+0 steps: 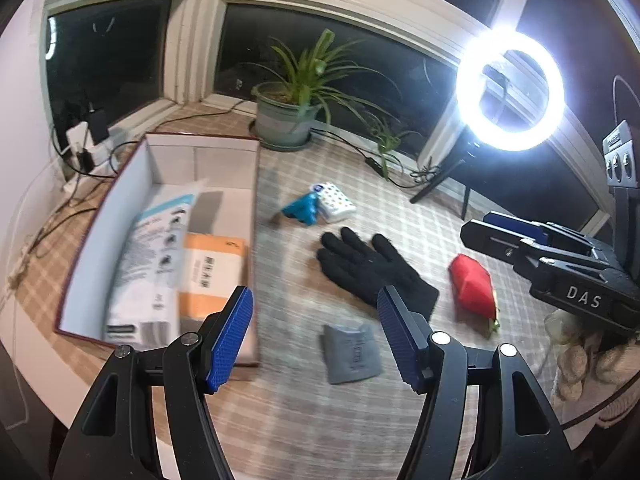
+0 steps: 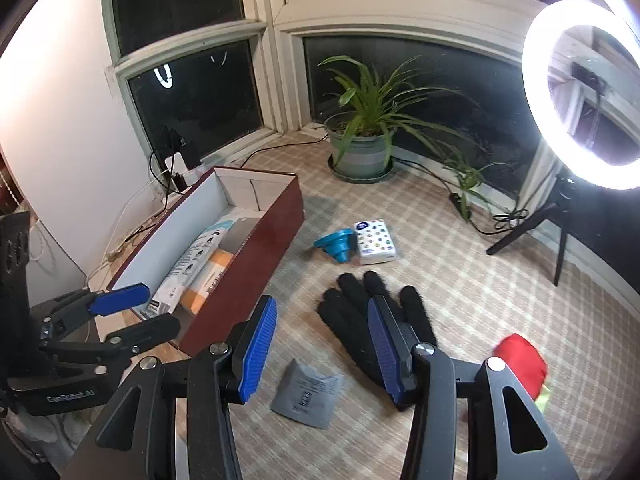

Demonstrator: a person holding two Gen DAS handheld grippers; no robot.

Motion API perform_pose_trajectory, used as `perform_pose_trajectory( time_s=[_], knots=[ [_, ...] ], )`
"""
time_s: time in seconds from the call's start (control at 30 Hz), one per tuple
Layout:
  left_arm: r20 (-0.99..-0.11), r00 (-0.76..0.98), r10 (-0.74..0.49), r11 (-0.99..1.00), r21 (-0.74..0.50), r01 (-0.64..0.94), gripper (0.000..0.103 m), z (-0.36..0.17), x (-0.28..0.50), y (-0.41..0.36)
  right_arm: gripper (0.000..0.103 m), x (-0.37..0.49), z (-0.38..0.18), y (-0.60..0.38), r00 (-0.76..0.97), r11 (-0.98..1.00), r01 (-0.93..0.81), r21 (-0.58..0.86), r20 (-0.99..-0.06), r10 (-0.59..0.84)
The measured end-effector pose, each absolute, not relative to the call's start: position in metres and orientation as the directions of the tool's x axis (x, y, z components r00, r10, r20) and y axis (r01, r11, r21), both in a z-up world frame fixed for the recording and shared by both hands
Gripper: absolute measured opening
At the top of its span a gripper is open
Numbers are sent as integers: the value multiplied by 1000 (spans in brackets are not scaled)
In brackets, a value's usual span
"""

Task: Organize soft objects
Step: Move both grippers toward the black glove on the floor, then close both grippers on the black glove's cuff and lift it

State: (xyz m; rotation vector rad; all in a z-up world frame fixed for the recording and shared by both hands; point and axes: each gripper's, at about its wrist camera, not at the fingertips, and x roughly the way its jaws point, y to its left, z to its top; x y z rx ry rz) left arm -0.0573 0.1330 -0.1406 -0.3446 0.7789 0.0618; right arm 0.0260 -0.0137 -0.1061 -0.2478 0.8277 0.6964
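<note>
A black glove point(image 1: 372, 268) point(image 2: 360, 320) lies flat on the checked tablecloth. Near it are a grey pouch point(image 1: 352, 354) point(image 2: 306, 394), a red soft pouch point(image 1: 472, 288) point(image 2: 520, 356), a dotted tissue pack point(image 1: 336, 202) point(image 2: 376, 240) and a blue folding cup point(image 1: 302, 208) point(image 2: 336, 244). On the left stands an open dark-red box point(image 1: 104, 240) point(image 2: 248, 276) with a white packet and an orange pack inside. My left gripper point(image 1: 315, 291) point(image 2: 162, 308) hovers open beside the box's near end, holding nothing. Above the glove and grey pouch my right gripper point(image 2: 322, 302) point(image 1: 476, 224) is open and holds nothing.
A potted plant point(image 1: 286, 116) point(image 2: 360, 152) stands at the back by the dark window. A lit ring light on a tripod point(image 1: 510, 88) point(image 2: 580, 92) is at the right. Cables and a power strip point(image 1: 80, 144) lie behind the box. A knitted sleeve point(image 1: 580, 364) shows at the right edge.
</note>
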Motion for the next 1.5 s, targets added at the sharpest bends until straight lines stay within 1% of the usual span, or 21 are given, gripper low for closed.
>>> perform_pose_trajectory(
  time_s=[0.4, 0.47, 0.53, 0.6, 0.8, 0.93, 1.23, 1.5],
  knots=[
    [-706, 701, -100, 944, -290, -158, 65, -147, -39, 84, 44, 29, -102, -68, 523, 764, -645, 7, -725, 448],
    [-709, 697, -108, 941, -299, -159, 66, -151, -34, 79, 44, 35, -105, -76, 519, 765, -644, 8, -730, 445],
    [-713, 692, -114, 937, -308, -163, 69, -156, -29, 75, 44, 44, -109, -83, 499, 761, -649, 25, -741, 450],
    [-719, 685, -118, 931, -320, -176, 69, -161, -24, 72, 44, 52, -113, -89, 476, 753, -656, 48, -748, 462],
    [-735, 663, -145, 907, -367, -208, 69, -181, -7, 66, 45, 87, -135, -103, 367, 722, -678, 141, -786, 498],
    [-751, 637, -177, 894, -393, -216, 69, -196, 4, 58, 45, 117, -159, -109, 250, 696, -676, 241, -814, 525],
    [-773, 583, -251, 849, -465, -251, 69, -231, 40, 48, 45, 176, -211, -107, 28, 666, -621, 414, -836, 547],
    [-795, 545, -267, 819, -485, -307, 69, -256, 64, 49, 45, 208, -252, -95, -81, 666, -583, 465, -849, 522]
  ],
)
